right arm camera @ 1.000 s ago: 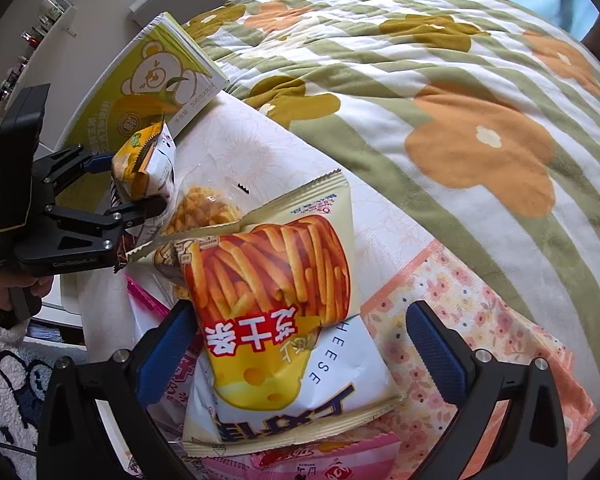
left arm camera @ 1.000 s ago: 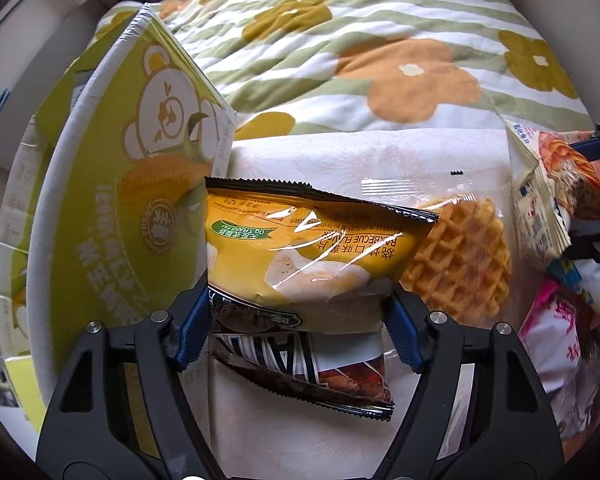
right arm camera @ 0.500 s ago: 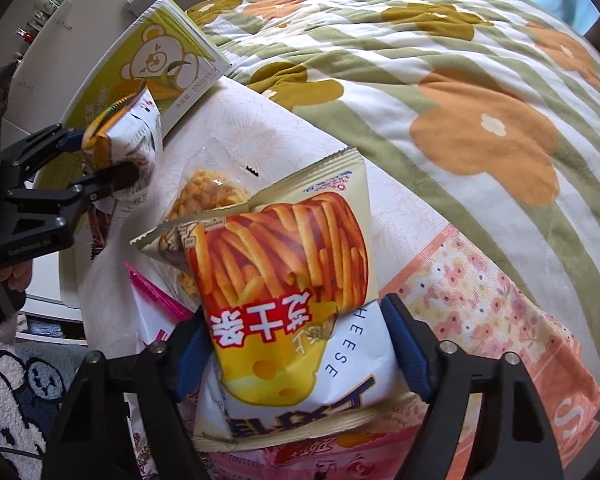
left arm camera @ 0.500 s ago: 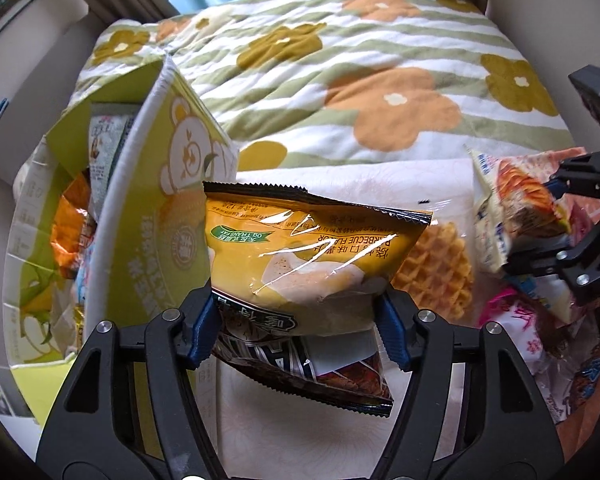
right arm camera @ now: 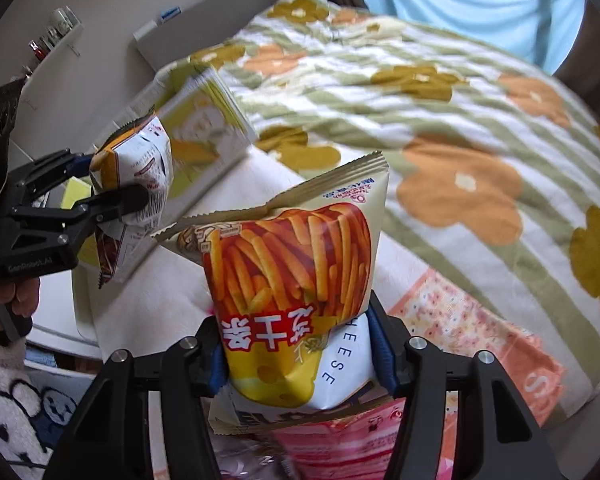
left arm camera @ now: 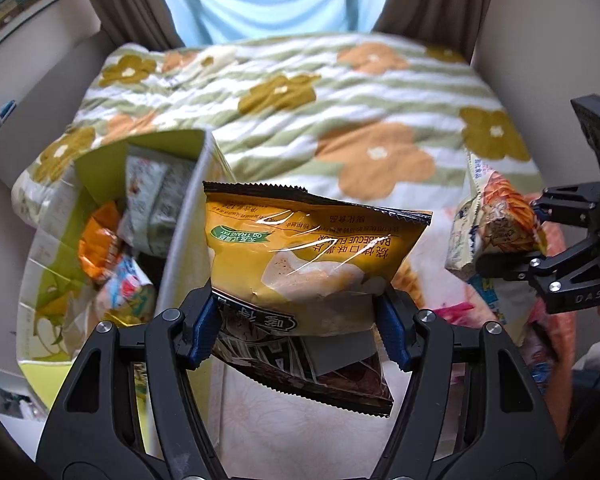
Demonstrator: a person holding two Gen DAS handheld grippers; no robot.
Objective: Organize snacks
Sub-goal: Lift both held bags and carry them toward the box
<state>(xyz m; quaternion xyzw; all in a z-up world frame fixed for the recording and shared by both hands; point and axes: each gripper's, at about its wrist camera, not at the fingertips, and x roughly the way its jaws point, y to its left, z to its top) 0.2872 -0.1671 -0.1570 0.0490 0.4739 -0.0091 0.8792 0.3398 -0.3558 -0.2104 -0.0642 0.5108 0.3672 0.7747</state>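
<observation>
My left gripper is shut on a yellow barbecue snack bag and holds it in the air beside the open green bear carton. Several snack packs lie inside the carton. My right gripper is shut on a cheese-stick bag printed with orange sticks, lifted above the bed. The right gripper also shows in the left wrist view, and the left gripper in the right wrist view, each with its bag.
A flower-patterned quilt covers the bed behind. A white cloth lies under the bags, with pink snack packs below my right gripper. A waffle pack lies behind the yellow bag. A wall shelf is at far left.
Both grippers have risen with their bags. My right gripper has closed on the cheese-stick bag. The carton's inside has come into the left wrist view.
</observation>
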